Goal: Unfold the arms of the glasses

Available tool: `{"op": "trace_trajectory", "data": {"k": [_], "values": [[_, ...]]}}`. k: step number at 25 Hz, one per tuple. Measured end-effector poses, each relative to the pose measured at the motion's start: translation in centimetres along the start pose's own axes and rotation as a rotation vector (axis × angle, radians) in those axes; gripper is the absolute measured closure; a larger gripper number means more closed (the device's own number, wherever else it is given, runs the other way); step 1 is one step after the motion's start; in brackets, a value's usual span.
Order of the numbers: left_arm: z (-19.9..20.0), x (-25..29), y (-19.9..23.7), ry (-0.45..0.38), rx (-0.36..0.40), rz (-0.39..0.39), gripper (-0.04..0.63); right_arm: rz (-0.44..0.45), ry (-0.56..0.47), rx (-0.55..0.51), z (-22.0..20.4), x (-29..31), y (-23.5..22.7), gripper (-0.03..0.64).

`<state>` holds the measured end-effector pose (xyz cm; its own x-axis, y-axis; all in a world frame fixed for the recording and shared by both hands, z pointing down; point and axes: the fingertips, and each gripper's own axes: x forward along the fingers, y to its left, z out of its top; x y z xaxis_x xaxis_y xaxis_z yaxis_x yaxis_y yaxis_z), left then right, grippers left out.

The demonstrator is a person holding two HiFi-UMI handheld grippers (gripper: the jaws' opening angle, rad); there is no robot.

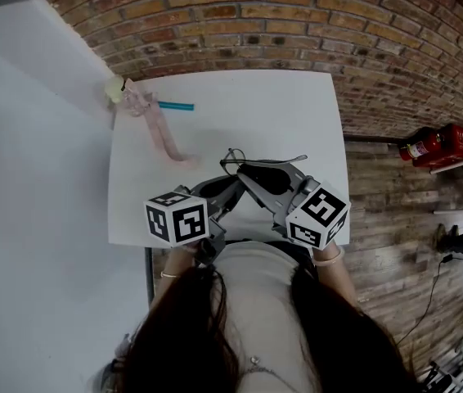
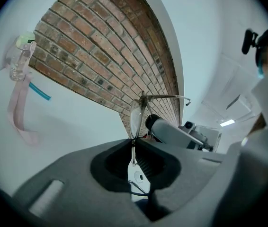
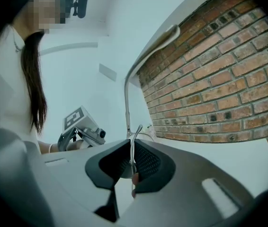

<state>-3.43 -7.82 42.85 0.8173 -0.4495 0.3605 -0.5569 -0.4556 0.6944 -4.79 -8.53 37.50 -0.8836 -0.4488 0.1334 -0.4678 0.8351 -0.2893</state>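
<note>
Fingers point(image 2: 146, 164) of both grippers point(image 2: 133, 148) point(image 3: 131, 156) pinch the glasses point(image 2: 136, 117).

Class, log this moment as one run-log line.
left tool: shut on glasses | right tool: shut on glasses | glasses: over table, one arm out

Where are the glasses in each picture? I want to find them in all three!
Head view: the glasses are in the middle, over the near part of the white table.
Left gripper view: middle, a lens sticking up out of the left claw, which pinches them.
Right gripper view: middle, one thin arm rising from the right claw, which pinches them.
Shared landmark: the brick wall shows in all three.
</note>
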Motion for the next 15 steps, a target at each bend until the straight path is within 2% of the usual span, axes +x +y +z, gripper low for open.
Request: {"op": "trace_trajectory", "data": {"k": [15], "values": [[0.39,-0.20,0.68,-0.028,-0.048,-0.011,0.573,-0.013,-0.030,0.001,0.72,-0.39,-0.35,0.591]]}}
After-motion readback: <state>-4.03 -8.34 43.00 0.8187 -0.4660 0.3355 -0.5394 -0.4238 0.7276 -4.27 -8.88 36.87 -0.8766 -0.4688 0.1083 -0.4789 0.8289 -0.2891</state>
